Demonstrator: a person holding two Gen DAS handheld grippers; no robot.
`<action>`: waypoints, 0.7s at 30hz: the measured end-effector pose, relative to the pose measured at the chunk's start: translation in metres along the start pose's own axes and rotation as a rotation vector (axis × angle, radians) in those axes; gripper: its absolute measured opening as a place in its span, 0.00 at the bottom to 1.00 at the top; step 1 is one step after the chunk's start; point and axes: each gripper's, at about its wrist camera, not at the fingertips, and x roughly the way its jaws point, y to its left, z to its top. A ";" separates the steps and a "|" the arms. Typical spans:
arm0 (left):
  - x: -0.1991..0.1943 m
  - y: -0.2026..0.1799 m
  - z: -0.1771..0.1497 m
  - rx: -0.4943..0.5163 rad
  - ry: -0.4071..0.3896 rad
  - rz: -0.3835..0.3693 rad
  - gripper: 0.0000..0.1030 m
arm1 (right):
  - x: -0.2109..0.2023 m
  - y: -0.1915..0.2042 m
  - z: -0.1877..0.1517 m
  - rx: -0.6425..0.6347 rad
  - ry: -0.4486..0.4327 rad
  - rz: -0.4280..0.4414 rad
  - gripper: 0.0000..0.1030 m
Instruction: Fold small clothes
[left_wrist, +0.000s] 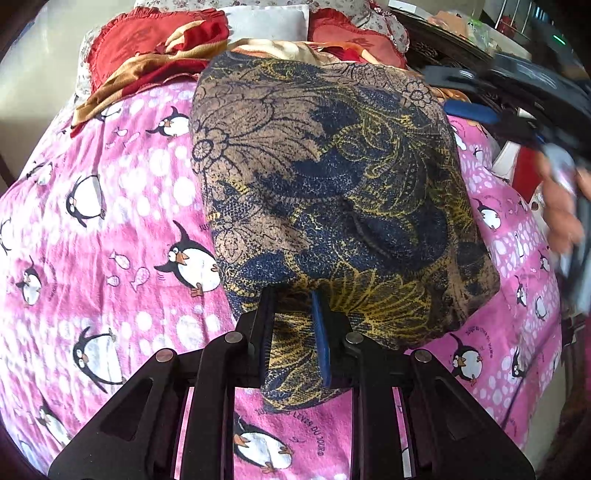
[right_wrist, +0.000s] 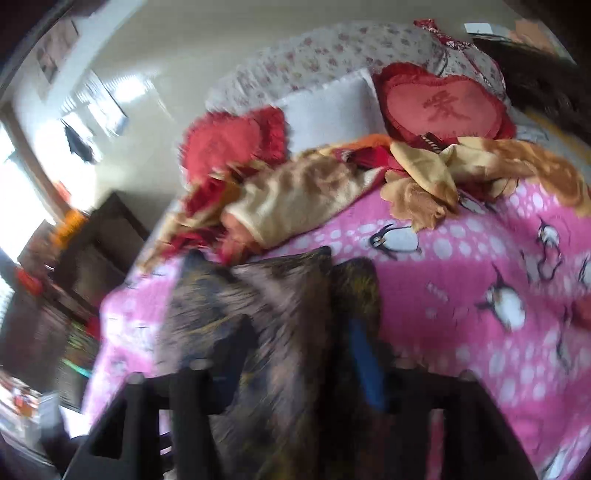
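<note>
A small garment (left_wrist: 332, 192) in navy, tan and yellow floral print lies folded on the pink penguin blanket (left_wrist: 110, 221). My left gripper (left_wrist: 293, 295) is shut on its near edge, with cloth bunched between the fingers. My right gripper (right_wrist: 299, 325) shows in the blurred right wrist view with the same cloth (right_wrist: 266, 295) between its fingers and draped over them. The right gripper also shows at the right edge of the left wrist view (left_wrist: 517, 107), blurred, at the garment's far right corner.
Red heart cushions (right_wrist: 443, 103), a white pillow (right_wrist: 332, 107) and a rumpled red and tan blanket (right_wrist: 314, 184) lie at the head of the bed. A dark cabinet (right_wrist: 92, 251) stands beside the bed. The person's hand (left_wrist: 561, 206) is at the right edge.
</note>
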 end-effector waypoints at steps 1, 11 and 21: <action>0.002 0.000 0.001 -0.007 0.002 -0.003 0.18 | -0.003 0.001 -0.003 -0.005 0.004 0.009 0.53; -0.028 -0.010 0.009 0.011 -0.040 0.003 0.24 | 0.003 0.026 -0.025 -0.178 0.055 -0.070 0.08; -0.008 -0.020 0.009 -0.007 -0.015 -0.002 0.31 | -0.010 -0.019 -0.020 -0.030 0.078 -0.020 0.53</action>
